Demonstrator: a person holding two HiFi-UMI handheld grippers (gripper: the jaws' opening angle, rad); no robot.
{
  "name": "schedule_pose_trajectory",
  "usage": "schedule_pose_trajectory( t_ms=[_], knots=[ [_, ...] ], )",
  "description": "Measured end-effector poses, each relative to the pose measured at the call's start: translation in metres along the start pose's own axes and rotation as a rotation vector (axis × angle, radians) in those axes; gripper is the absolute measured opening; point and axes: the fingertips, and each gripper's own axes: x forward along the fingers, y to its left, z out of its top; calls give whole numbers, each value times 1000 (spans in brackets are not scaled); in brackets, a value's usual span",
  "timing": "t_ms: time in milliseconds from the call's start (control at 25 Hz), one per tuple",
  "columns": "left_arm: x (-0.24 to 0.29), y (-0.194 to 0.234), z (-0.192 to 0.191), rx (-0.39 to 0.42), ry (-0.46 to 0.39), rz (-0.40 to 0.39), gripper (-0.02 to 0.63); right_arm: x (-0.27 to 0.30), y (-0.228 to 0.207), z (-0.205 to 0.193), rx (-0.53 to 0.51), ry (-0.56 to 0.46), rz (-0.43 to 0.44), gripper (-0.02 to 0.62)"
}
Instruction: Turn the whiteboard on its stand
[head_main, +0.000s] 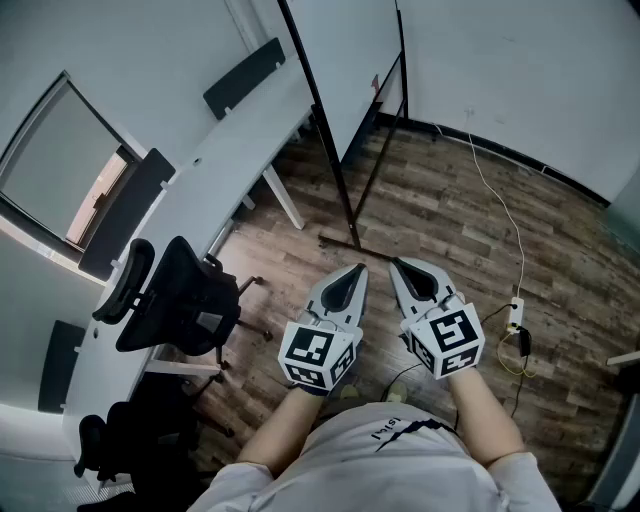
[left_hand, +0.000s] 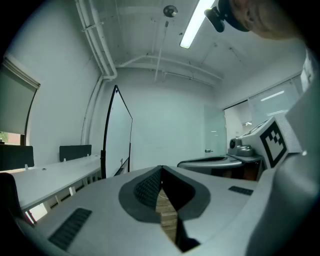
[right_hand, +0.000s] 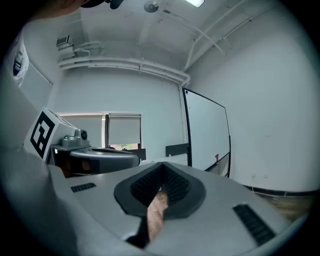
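The whiteboard (head_main: 352, 70) stands ahead on a black-framed stand (head_main: 338, 180), its foot bar on the wood floor. It also shows as a tall white panel, the whiteboard (left_hand: 120, 137) in the left gripper view and the whiteboard (right_hand: 207, 135) in the right gripper view. My left gripper (head_main: 361, 268) and right gripper (head_main: 393, 262) are held side by side in front of me, a short way back from the stand's foot. Both have their jaws closed tip to tip with nothing between them. Neither touches the board.
A long white desk (head_main: 215, 170) with dark dividers runs along the left wall, with black office chairs (head_main: 170, 300) beside it. A white cable and power strip (head_main: 515, 315) lie on the floor at right. A window (head_main: 60, 165) is at far left.
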Motion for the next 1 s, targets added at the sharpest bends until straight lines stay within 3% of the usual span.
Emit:
schedule_pose_trajectory(
  t_ms=[240, 520, 1000],
  knots=[
    [8, -15, -3, 19, 5, 9, 12, -9, -15, -1, 12, -19, 5, 12],
    [13, -4, -9, 22, 27, 50, 12, -10, -18, 2, 53, -59, 22, 14],
    [61, 69, -16, -19, 10, 50, 12, 58, -40, 2, 68, -39, -23, 14]
  ],
)
